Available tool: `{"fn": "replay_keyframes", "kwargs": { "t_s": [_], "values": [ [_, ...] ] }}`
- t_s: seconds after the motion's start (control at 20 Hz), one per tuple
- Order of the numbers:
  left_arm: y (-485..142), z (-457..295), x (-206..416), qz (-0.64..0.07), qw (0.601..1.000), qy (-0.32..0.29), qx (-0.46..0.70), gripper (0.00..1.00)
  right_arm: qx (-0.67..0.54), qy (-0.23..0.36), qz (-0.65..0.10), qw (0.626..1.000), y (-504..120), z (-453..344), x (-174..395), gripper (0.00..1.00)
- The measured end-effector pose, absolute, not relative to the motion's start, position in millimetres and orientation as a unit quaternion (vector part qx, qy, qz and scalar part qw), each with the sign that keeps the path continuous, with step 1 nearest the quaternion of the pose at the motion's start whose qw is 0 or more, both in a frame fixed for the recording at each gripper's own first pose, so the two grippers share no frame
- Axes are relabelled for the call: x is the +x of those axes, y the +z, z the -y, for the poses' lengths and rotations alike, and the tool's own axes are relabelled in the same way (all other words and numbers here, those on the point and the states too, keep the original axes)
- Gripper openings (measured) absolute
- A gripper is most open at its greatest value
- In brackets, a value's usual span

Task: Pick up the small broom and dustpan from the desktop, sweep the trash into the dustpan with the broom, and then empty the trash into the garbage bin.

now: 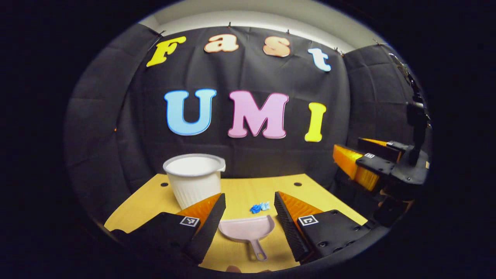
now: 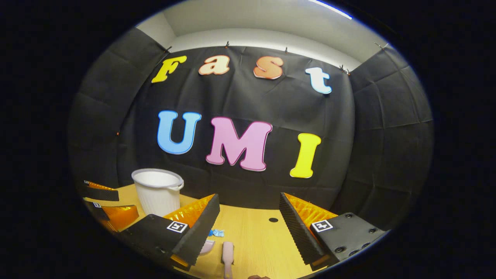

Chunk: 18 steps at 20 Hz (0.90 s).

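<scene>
- In the left gripper view we see our left gripper [image 1: 248, 217] with its fingers spread wide and nothing between them; it hangs above the bench [image 1: 310, 193].
- The pink dustpan [image 1: 248, 232] lies flat on the bench, framed between those fingers, its handle pointing toward us.
- Just beyond the dustpan's mouth sits the trash [image 1: 259, 207], a small blue crumpled scrap, apart from the pan.
- The white garbage bin [image 1: 193, 178] stands upright farther back on the left, behind the left finger.
- In the right gripper view our right gripper [image 2: 248, 228] also has its fingers parted and empty.
- The pink broom [image 2: 228, 255] lies near the bottom edge between those fingers, closer to the left one; its bristles we cannot make out.
- We count one dustpan, one broom, one bin and one cluster of trash.
</scene>
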<state>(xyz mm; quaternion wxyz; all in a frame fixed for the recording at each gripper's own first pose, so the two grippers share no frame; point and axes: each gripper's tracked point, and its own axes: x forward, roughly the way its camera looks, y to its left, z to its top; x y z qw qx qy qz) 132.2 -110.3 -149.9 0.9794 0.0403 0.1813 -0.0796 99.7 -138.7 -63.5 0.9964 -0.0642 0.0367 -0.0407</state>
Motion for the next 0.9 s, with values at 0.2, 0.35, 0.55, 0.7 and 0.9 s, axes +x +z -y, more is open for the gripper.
{"fn": "replay_keyframes", "kwargs": {
  "t_s": [0.2, 0.35, 0.55, 0.7, 0.9],
  "values": [
    [-236, 121, 126, -0.339, 0.933, -0.063, 0.103, 0.75, -0.072, 0.0, -0.125, 0.99, -136, 147, 119, 1.0],
    [-268, 130, 134, -0.367, 0.921, -0.042, 0.121, 0.77, -0.051, 0.016, -0.166, 0.985, -169, 151, 130, 1.0],
    [-312, 146, 151, -0.423, 0.902, -0.027, 0.08, 0.77, -0.046, 0.049, -0.2, 0.977, -205, 146, 147, 1.0],
    [-333, 136, 155, -0.47, 0.881, 0.009, 0.057, 0.77, -0.042, 0.055, -0.221, 0.973, -221, 153, 154, 1.0],
    [-363, 140, 161, -0.53, 0.847, 0.027, 0.024, 0.77, -0.029, 0.064, -0.232, 0.97, -231, 157, 165, 0.96]
  ]
}}
